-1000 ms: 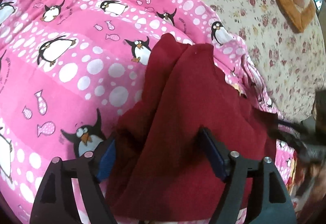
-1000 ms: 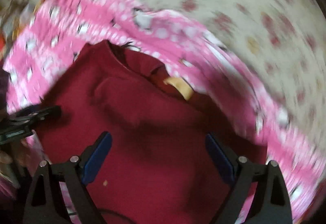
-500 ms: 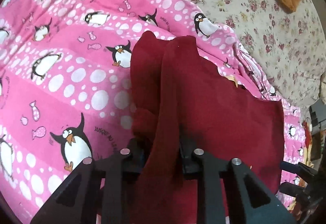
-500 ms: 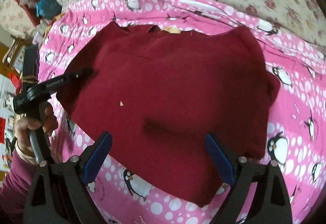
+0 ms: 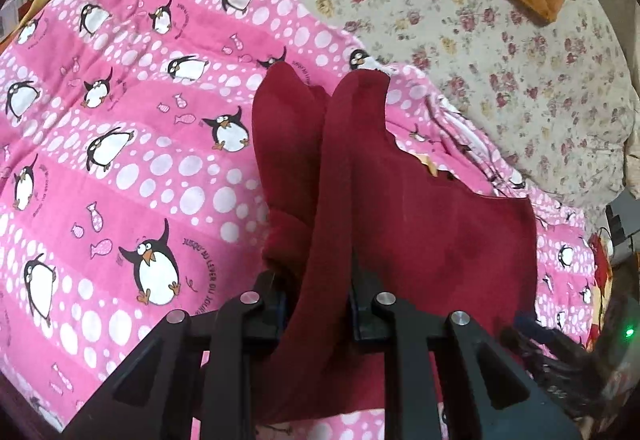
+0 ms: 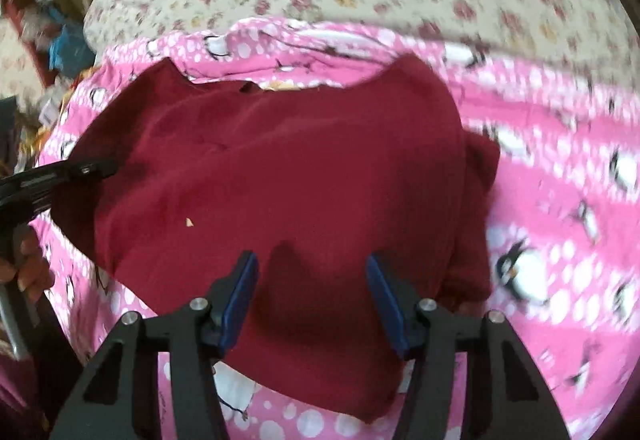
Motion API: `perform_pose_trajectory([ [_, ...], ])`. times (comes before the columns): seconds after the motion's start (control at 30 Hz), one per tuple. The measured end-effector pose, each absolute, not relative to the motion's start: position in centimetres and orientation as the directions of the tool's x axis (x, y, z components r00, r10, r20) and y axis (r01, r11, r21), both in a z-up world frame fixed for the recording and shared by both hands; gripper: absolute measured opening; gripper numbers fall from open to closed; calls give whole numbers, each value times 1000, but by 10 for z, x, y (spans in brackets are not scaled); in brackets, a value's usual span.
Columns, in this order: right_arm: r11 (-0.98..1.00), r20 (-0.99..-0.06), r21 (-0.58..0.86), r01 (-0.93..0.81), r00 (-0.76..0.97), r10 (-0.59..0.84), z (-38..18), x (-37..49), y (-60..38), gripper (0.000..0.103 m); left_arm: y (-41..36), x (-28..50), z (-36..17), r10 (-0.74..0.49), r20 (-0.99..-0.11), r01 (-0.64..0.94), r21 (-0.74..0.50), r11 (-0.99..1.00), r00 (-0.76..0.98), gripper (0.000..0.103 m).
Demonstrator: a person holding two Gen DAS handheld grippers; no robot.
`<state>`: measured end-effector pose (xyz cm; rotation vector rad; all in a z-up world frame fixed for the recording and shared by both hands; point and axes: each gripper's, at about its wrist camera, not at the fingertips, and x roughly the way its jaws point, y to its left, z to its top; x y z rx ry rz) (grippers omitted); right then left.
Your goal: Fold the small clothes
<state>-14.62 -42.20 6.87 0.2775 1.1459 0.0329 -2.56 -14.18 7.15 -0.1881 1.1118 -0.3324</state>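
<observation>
a dark red garment (image 6: 288,176) is spread on the pink penguin blanket (image 5: 120,144), below the floral bedspread (image 5: 500,52). a bunched fold of the garment is clamped by the left gripper (image 5: 318,300). the right gripper (image 6: 312,292) is held over the garment's near edge; its jaws have just been closing but are seen apart, pads not pressing the cloth.

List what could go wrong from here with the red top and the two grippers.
1. The left gripper pinches only a bunched ridge of the red top; lifting could drag the whole garment and crumple it.
2. The right gripper, its fingers just closing, has not pinched the cloth yet; it may catch the pink penguin blanket too.
</observation>
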Motion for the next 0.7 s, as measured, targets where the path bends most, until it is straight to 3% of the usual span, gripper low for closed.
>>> perform_pose_trajectory([
  [0.4,908,-795,392,147,550,255,66,-178,-437,61,-166,-46,93,-385,-838,186,-337,923,386,0],
  [0.7,930,-797,358,86,547,256,60,-182,-433,64,-210,-64,109,-409,-839,230,-345,910,359,0],
])
